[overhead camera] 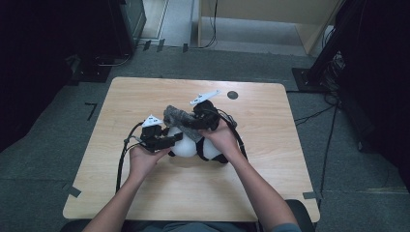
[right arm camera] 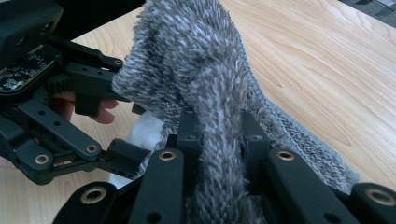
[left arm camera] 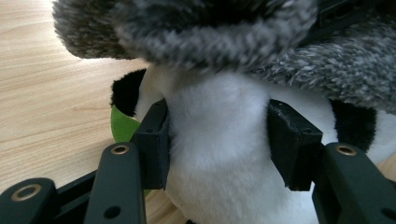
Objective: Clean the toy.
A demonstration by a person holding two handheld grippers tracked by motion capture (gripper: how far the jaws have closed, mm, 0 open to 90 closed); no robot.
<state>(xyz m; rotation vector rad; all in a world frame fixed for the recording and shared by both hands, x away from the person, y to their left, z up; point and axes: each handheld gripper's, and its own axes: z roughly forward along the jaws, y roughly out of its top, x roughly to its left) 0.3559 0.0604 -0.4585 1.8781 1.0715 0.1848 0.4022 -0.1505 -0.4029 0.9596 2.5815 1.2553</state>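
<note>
Bench (overhead camera: 145, 193): pale wood, work near its middle. Plush panda (overhead camera: 186, 145) lies there, white body with black patches, long axis running left to right across the bench in front of the person. Grey fuzzy hat (overhead camera: 175, 116) sits above and partly over the panda's far end, touching it.

Left gripper (overhead camera: 167, 141) comes in from the panda's left side, jaws clamped on the white body (left arm camera: 219, 140).

Right gripper (right arm camera: 215, 135) has its jaws pinched together on a fold of the hat (right arm camera: 196, 70), from the right.

Judgement: hat lies directly over the held panda, so the right hand is the one placed to seat it.
</note>
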